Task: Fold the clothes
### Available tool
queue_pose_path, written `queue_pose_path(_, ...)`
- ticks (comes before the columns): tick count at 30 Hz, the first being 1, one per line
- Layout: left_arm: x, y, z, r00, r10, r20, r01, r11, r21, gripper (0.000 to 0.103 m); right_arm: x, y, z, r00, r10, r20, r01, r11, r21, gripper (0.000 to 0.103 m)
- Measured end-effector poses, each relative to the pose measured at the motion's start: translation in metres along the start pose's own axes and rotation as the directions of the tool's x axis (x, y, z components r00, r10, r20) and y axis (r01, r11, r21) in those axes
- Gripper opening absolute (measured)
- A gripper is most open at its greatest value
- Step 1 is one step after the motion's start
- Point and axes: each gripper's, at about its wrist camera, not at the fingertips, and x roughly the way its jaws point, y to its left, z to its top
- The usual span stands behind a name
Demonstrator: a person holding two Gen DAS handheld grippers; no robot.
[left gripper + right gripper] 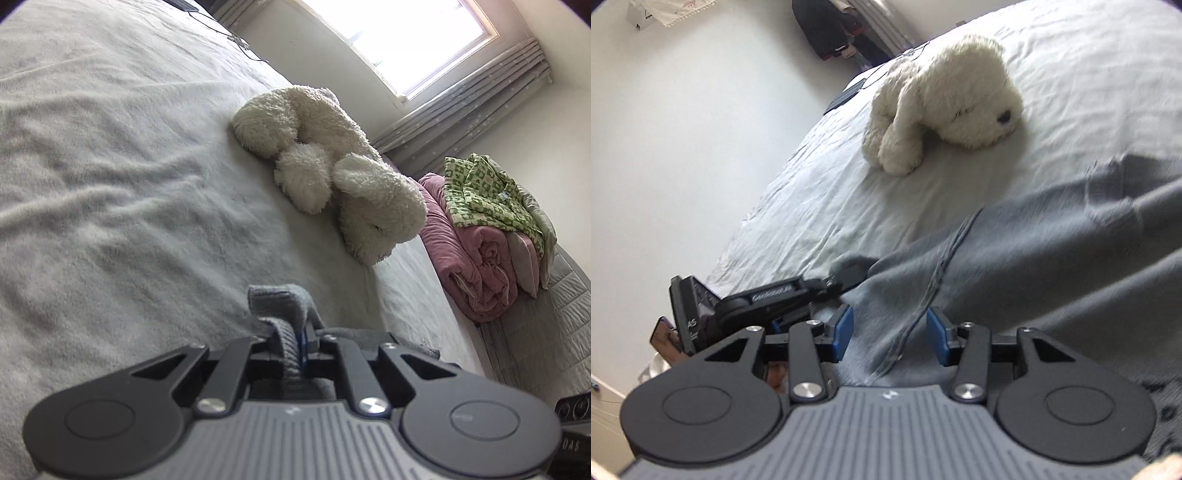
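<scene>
A grey knit garment (1015, 266) lies spread over the white bed, with a seam running toward the camera. My left gripper (295, 332) is shut on a ribbed edge of that grey garment (280, 306), which bunches up between its fingers. In the right wrist view my right gripper (890, 336) stands open, its blue pads (844, 328) on either side of the grey cloth and seam. The left gripper (846, 275) also shows there, at the garment's left corner, clamped on the cloth.
A white plush dog (332, 166) (945, 99) lies on the bed sheet (110, 166) beyond the garment. A pink quilt (476, 251) with a green patterned garment (487, 195) sits to the right of the bed. Window and curtains behind; cables near the bed's far edge.
</scene>
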Motion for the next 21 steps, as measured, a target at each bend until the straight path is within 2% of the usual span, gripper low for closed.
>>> queue_pose_path(4, -0.003, 0.003, 0.002, 1.000, -0.009, 0.016, 0.010, 1.000, -0.020, 0.007, -0.015, 0.000, 0.021, 0.992, -0.117, 0.042, 0.119, 0.991, -0.058, 0.049)
queue_pose_path(6, -0.006, 0.004, 0.004, 0.999, -0.013, 0.030, 0.013, 1.000, -0.026, 0.008, -0.006, -0.001, 0.030, 0.982, -0.174, 0.076, 0.184, 0.973, -0.142, 0.049)
queue_pose_path(8, -0.007, 0.006, 0.005, 0.999, -0.013, 0.039, 0.015, 0.999, -0.033, 0.008, 0.006, -0.004, 0.035, 0.975, -0.212, 0.070, 0.223, 0.944, -0.242, 0.051)
queue_pose_path(13, -0.008, 0.006, 0.007, 0.999, -0.018, 0.036, 0.019, 0.999, -0.031, 0.008, 0.041, 0.001, 0.038, 0.963, -0.270, -0.018, 0.231, 0.857, -0.461, 0.051)
queue_pose_path(18, -0.016, -0.001, 0.010, 0.996, -0.068, 0.059, 0.068, 0.998, -0.009, 0.007, 0.058, 0.010, 0.036, 0.947, -0.311, -0.078, 0.212, 0.789, -0.577, 0.051)
queue_pose_path(19, -0.018, -0.003, 0.010, 0.994, -0.083, 0.066, 0.083, 0.997, 0.000, 0.007, 0.059, 0.012, 0.035, 0.945, -0.317, -0.086, 0.208, 0.780, -0.591, 0.049)
queue_pose_path(21, -0.022, -0.008, 0.011, 0.991, -0.109, 0.078, 0.107, 0.994, 0.028, 0.006, 0.061, 0.016, 0.033, 0.939, -0.328, -0.099, 0.201, 0.761, -0.617, 0.025)
